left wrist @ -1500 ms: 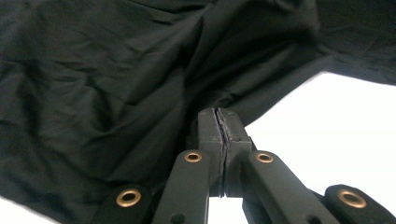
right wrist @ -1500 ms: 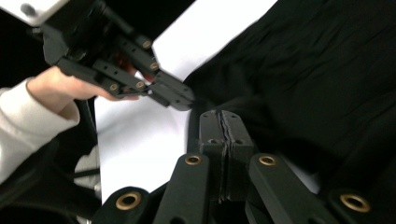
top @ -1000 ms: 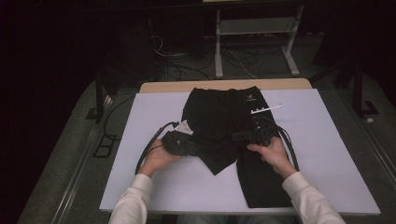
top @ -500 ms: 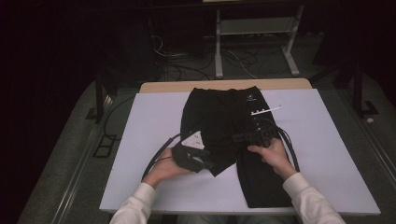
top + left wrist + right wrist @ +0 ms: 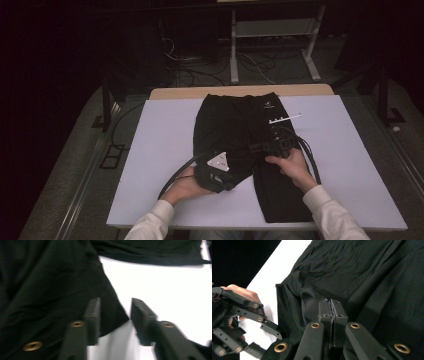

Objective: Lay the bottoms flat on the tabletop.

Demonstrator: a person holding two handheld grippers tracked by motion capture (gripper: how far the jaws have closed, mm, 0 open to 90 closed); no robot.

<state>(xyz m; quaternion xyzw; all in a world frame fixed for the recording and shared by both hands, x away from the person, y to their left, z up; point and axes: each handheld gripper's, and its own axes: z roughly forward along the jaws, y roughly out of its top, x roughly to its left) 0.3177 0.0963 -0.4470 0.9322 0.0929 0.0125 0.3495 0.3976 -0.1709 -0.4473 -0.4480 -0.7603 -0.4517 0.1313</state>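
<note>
Meanwhile, the black shorts point(image 5: 240, 135) lie spread on the white table point(image 5: 150, 150), waistband at the far side. The right gripper point(image 5: 331, 315) is clamped on a fold of the fabric near the middle. The left gripper point(image 5: 113, 315), whose jaws have just been closing, stands parted over the shorts' near-left hem, pinching nothing.

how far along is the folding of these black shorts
Done: the black fabric shorts lie flat on the white table, one leg drawn across the other. In hand: the right gripper is shut on a fold of fabric, and the left gripper, just closing, has a cloth corner between its fingers. Left: probably folding the shorts smaller.
</note>
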